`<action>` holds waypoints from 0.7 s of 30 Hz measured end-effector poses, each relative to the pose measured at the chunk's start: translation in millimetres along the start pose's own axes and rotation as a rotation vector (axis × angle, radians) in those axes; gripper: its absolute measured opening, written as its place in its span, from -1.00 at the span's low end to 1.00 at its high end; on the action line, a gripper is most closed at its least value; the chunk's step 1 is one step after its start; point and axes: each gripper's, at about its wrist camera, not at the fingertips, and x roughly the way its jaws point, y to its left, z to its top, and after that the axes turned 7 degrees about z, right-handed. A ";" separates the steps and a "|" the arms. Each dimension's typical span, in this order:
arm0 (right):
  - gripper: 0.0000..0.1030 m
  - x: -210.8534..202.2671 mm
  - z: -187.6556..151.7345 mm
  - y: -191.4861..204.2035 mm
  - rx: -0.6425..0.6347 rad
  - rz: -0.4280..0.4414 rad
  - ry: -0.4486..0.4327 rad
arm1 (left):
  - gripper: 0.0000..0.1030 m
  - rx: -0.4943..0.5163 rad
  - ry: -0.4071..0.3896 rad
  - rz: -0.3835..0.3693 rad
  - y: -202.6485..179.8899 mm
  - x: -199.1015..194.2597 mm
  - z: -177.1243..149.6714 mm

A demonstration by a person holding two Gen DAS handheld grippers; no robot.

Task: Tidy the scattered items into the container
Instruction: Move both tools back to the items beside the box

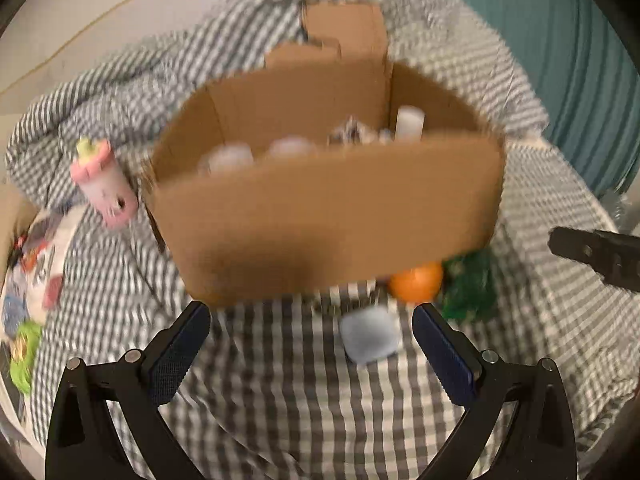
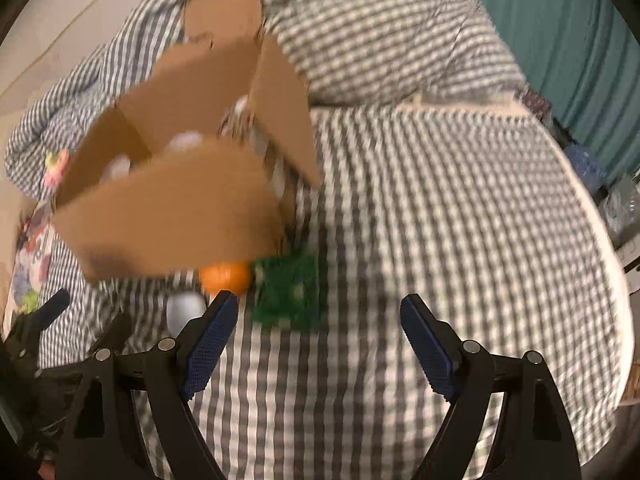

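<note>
An open cardboard box (image 1: 332,208) stands on a checked bedspread (image 1: 280,400) and holds several pale items, blurred. At its near right corner lie an orange ball (image 1: 418,282), a green tufted piece (image 1: 470,290) and a pale grey-blue lump (image 1: 370,338). My left gripper (image 1: 312,316) is open, and the lump lies on the cloth between and just beyond its fingertips. My right gripper (image 2: 316,300) is open too, with the green piece (image 2: 290,294) just ahead of its fingertips, the orange ball (image 2: 226,276) by its left fingertip and the lump (image 2: 185,310) further left. The box (image 2: 172,216) is ahead of it on the left.
A pink and white bottle (image 1: 105,184) leans on the rumpled duvet left of the box. Colourful packets (image 1: 36,276) lie at the bed's left edge. A teal curtain (image 1: 560,60) hangs at the back right. The bed's right edge (image 2: 600,260) curves down.
</note>
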 end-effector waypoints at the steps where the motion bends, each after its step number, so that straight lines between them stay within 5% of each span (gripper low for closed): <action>1: 0.62 4.8 -4.9 1.4 -0.007 -0.003 0.014 | 1.00 -0.008 0.012 -0.002 -2.9 5.8 -4.0; 21: 0.62 87.0 -10.5 13.3 -0.063 -0.068 0.116 | 1.00 -0.023 0.117 0.019 -32.2 74.9 -24.5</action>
